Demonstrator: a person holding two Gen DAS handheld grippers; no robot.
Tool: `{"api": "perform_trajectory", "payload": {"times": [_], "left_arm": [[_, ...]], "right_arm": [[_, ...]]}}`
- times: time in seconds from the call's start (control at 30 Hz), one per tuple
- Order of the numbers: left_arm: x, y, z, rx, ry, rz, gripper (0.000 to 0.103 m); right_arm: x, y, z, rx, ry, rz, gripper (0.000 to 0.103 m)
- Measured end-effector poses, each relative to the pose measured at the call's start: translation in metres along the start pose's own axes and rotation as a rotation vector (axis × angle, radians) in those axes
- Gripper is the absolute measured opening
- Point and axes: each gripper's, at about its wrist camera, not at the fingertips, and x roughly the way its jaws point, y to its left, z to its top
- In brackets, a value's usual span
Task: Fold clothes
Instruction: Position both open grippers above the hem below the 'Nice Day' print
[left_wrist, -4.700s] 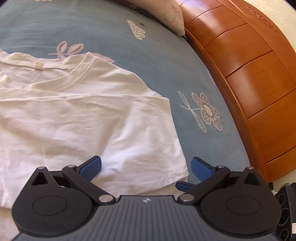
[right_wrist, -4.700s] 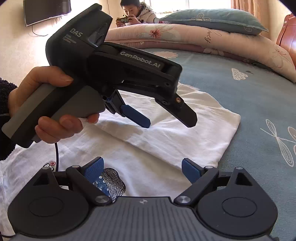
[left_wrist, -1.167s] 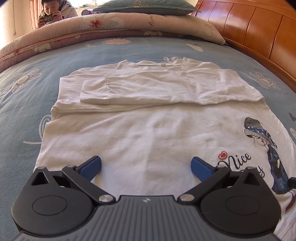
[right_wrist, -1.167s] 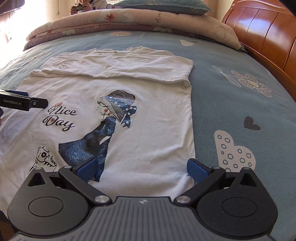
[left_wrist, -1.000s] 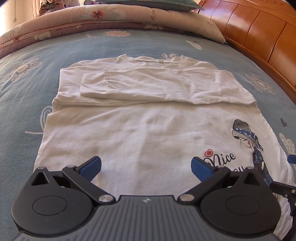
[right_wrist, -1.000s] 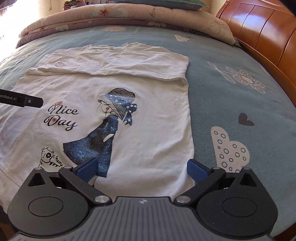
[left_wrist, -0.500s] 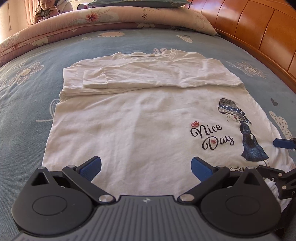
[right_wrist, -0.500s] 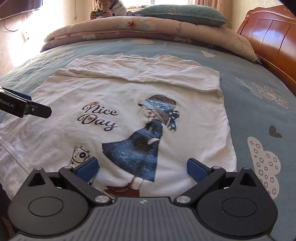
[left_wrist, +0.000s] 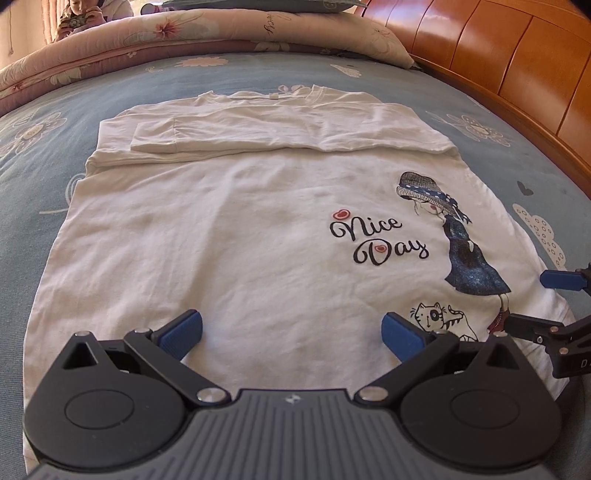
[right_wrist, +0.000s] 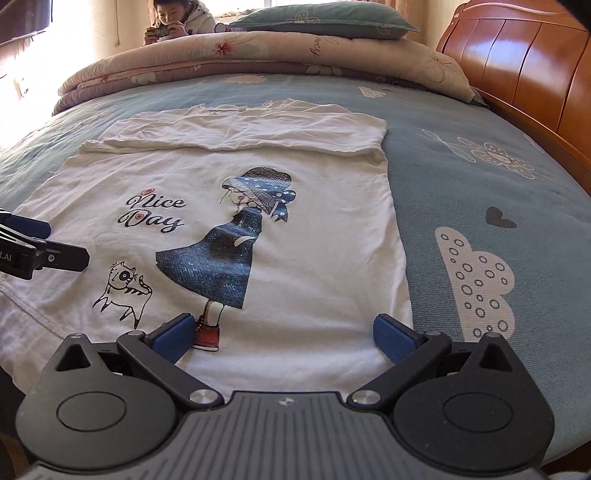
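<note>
A white T-shirt (left_wrist: 240, 229) (right_wrist: 314, 251) lies flat on the bed, printed with "Nice Day", a girl in a blue dress and a small cat. Both sleeves are folded in across its far end, by the collar. My left gripper (left_wrist: 291, 332) hovers open over the near hem on the left half, nothing between its blue pads. My right gripper (right_wrist: 282, 338) hovers open over the near hem on the right half, near the printed red shoe. Each gripper's fingers show at the edge of the other's view: right gripper (left_wrist: 539, 302), left gripper (right_wrist: 44, 243).
The bed has a blue-grey flowered sheet (right_wrist: 480, 177). A rolled pink quilt (right_wrist: 258, 51) and a green pillow (right_wrist: 317, 20) lie at the far end. A wooden headboard (left_wrist: 517, 66) runs along the right. A person (right_wrist: 177, 22) sits beyond the quilt.
Both grippers have drawn back from the sleeve area to the near hem. The print and the hem have come further into both views. Both stay open.
</note>
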Motion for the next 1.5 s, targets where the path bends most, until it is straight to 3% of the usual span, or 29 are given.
{"api": "perform_trajectory", "payload": {"times": [0.17, 0.23, 0.33, 0.43, 0.6, 0.77, 0.93, 1.07, 1.2, 1.3, 1.4, 1.5], "left_arm": [[-0.001, 0.002, 0.000, -0.009, -0.005, -0.011, 0.102], [-0.001, 0.001, -0.001, -0.009, -0.009, -0.006, 0.102], [-0.001, -0.001, -0.003, 0.012, -0.013, 0.000, 0.102], [0.000, -0.002, -0.004, 0.032, -0.015, 0.005, 0.102], [0.001, -0.001, -0.004, 0.036, -0.022, 0.000, 0.102], [-0.003, 0.004, -0.001, 0.033, -0.010, -0.032, 0.102], [-0.016, 0.010, 0.007, -0.018, -0.016, -0.034, 0.102], [-0.033, -0.001, 0.003, 0.065, -0.056, -0.003, 0.102], [-0.038, -0.032, -0.011, 0.224, -0.064, 0.050, 0.102], [-0.035, -0.052, -0.020, 0.230, -0.053, 0.050, 0.102], [-0.032, -0.063, -0.027, 0.191, -0.048, -0.001, 0.102], [-0.030, -0.073, -0.034, 0.235, -0.029, -0.007, 0.102]], "right_arm": [[-0.016, -0.011, -0.012, -0.007, 0.006, 0.058, 0.103], [-0.020, -0.015, -0.014, -0.007, 0.030, 0.044, 0.103], [-0.029, -0.029, -0.015, 0.098, 0.046, 0.058, 0.103], [-0.041, -0.038, -0.011, 0.215, -0.005, 0.138, 0.103], [-0.030, -0.027, -0.002, 0.210, 0.004, 0.255, 0.103], [-0.027, -0.027, -0.012, 0.166, 0.010, 0.234, 0.103], [-0.027, -0.037, -0.015, 0.232, -0.008, 0.236, 0.103], [-0.027, -0.034, -0.017, 0.228, -0.024, 0.217, 0.103], [-0.028, -0.028, -0.018, 0.181, -0.026, 0.195, 0.103], [-0.029, -0.027, -0.023, 0.164, -0.048, 0.190, 0.103], [-0.029, -0.028, -0.024, 0.163, -0.056, 0.193, 0.103], [-0.028, -0.023, -0.023, 0.140, -0.048, 0.173, 0.103]]}}
